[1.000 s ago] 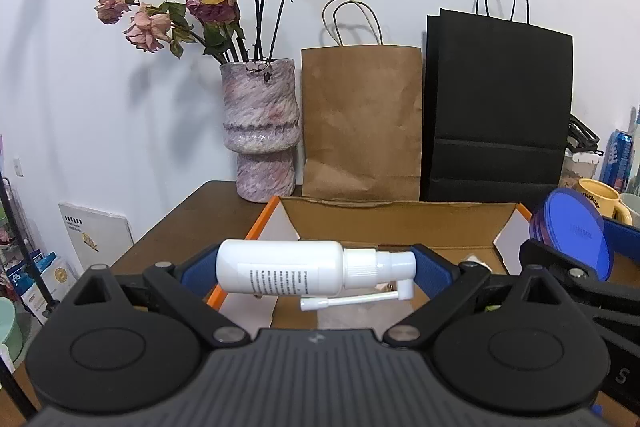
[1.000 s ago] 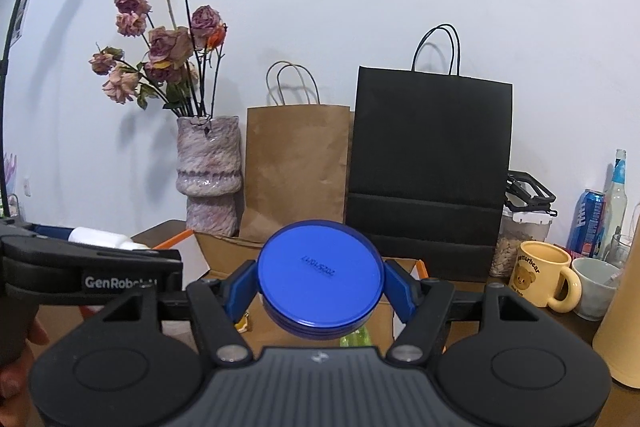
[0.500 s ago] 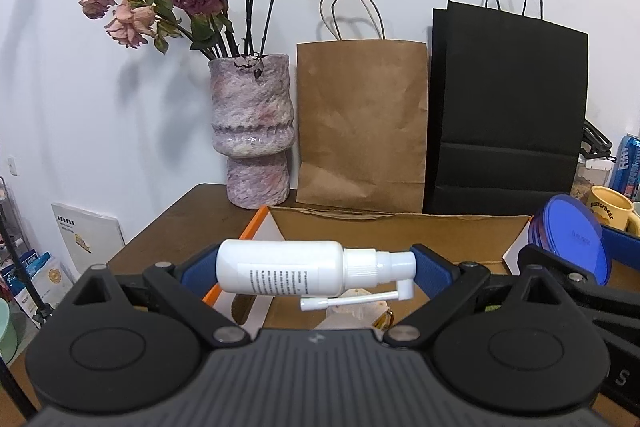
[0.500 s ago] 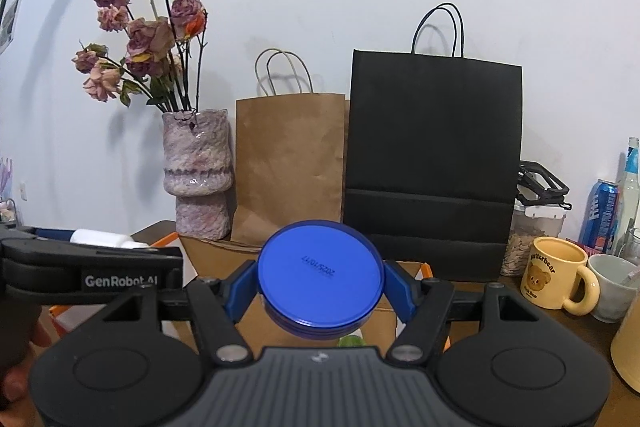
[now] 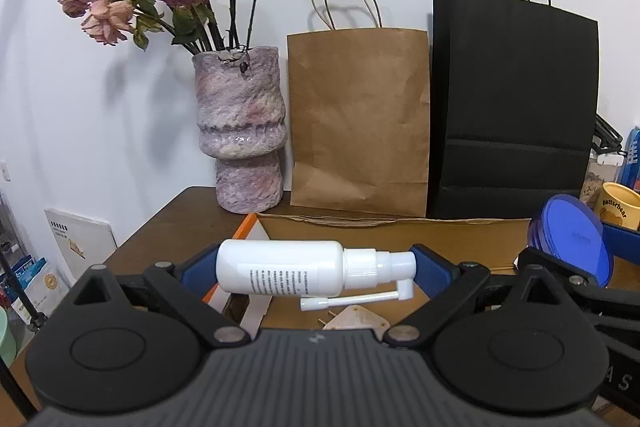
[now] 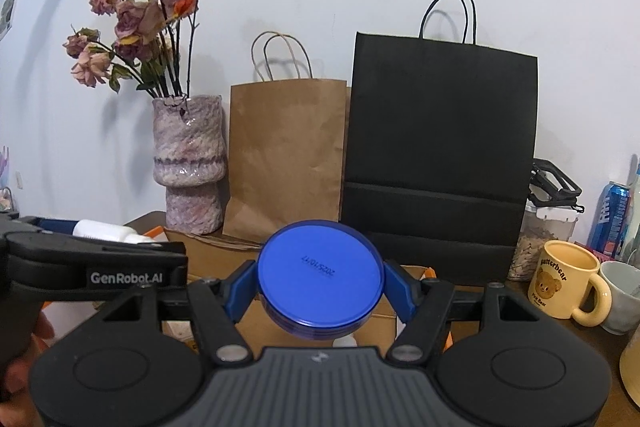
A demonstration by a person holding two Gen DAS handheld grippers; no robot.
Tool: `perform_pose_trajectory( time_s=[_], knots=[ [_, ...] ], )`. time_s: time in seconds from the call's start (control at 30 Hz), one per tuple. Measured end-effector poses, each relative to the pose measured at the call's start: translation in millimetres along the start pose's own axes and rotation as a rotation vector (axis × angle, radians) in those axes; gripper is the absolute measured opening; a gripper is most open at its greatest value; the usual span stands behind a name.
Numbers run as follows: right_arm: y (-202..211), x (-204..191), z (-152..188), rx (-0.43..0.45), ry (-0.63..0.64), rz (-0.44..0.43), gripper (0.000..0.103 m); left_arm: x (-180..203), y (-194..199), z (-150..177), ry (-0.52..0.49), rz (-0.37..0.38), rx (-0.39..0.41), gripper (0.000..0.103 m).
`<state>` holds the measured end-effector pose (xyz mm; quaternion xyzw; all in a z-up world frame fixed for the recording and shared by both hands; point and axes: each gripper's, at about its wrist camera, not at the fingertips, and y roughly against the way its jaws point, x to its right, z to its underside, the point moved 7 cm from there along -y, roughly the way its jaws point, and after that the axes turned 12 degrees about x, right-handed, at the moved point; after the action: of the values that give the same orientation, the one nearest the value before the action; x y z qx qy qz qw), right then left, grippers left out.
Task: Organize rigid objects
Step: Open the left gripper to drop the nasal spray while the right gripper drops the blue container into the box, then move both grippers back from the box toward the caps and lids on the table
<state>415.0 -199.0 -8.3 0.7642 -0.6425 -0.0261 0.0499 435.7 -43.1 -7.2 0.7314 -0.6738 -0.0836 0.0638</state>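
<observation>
A white spray bottle lies crosswise between the blue pads of my left gripper, which is shut on it; its thin nozzle folds back underneath. My right gripper is shut on a round blue tin, held flat face toward the camera. Both hang over an open cardboard box with an orange edge. The tin also shows at the right edge of the left wrist view, and the bottle at the left of the right wrist view. A pale flat item lies inside the box.
Behind the box stand a mottled pink vase of dried roses, a brown paper bag and a black paper bag. To the right are a yellow bear mug, a grey cup, a jar and a blue can.
Both grippers have moved forward over the box toward the vase and bags, which look larger now. Each still holds its object the same way.
</observation>
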Motion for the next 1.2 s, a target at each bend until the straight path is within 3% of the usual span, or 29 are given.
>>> perform_pose_trajectory(
  time_s=[0.6,0.63,0.7,0.77,1.2],
  knots=[
    [-16.7,4.8,17.3,-0.07,0.023,0.012,0.067,2.5,-19.0,5.5,-0.021,0.017,-0.037,0.1],
    [-16.9,5.8,17.9,-0.072,0.02,0.016,0.069,2.8,-18.9,5.4,-0.024,0.017,-0.036,0.102],
    [-18.1,8.1,19.4,-0.082,0.012,0.021,0.092,3.1,-18.1,4.0,-0.025,0.011,-0.028,0.103],
    [-17.8,9.5,20.1,-0.078,0.015,0.034,0.103,3.3,-17.1,3.3,-0.025,0.011,-0.025,0.103],
    [-19.3,10.0,22.7,-0.092,0.016,0.039,0.103,0.8,-17.7,2.9,-0.018,-0.005,-0.032,0.103]
  ],
)
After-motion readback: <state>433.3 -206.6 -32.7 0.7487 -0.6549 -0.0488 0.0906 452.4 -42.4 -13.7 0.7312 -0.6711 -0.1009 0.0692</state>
